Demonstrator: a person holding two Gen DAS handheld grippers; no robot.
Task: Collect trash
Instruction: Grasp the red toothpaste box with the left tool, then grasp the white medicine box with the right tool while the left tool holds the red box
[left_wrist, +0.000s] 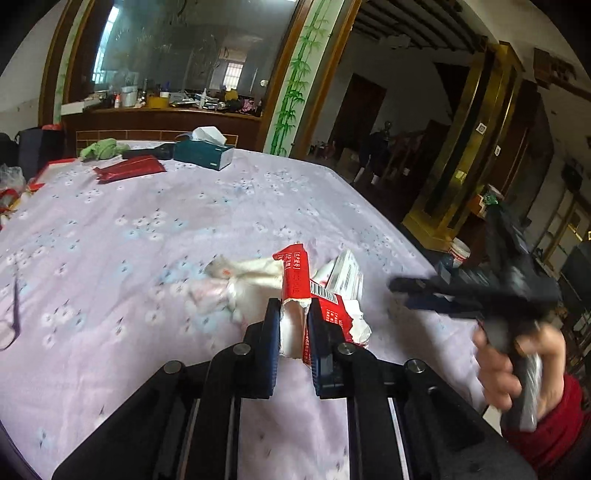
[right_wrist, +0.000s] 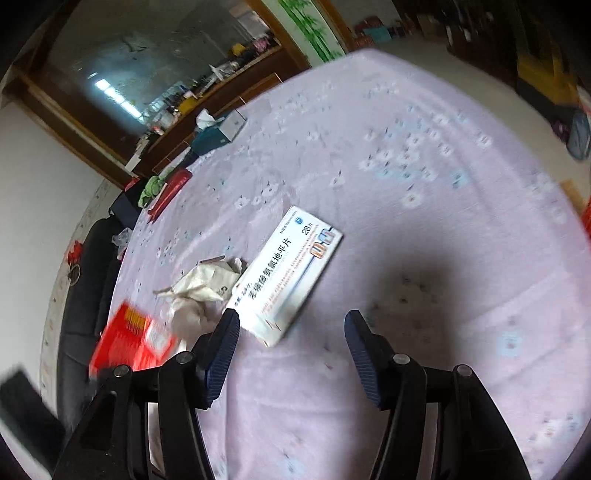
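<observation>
Between my left gripper's (left_wrist: 291, 314) narrowed fingers I am clamping a torn red carton (left_wrist: 295, 280), its long axis standing nearly upright and its ragged end pointing down at the pads. Left of it, the lilac flowered tablecloth (left_wrist: 129, 236) is lying open and unobstructed up to the far edge, where a red packet (left_wrist: 129, 170), a green cloth (left_wrist: 101, 147) and a teal tissue box (left_wrist: 203, 151) are lining the rim. Crumpled white tissue (left_wrist: 243, 280) is lying just behind the carton. To the right, the table edge is curving close by. My right gripper (right_wrist: 291, 332) is hovering with fingers spread wide, holding nothing. A white medicine box (right_wrist: 284, 280) is lying flat just ahead, its long axis running diagonally from near-left to far-right, its near corner just beside the left finger. Right of the box, bare cloth is extending to the edge.
</observation>
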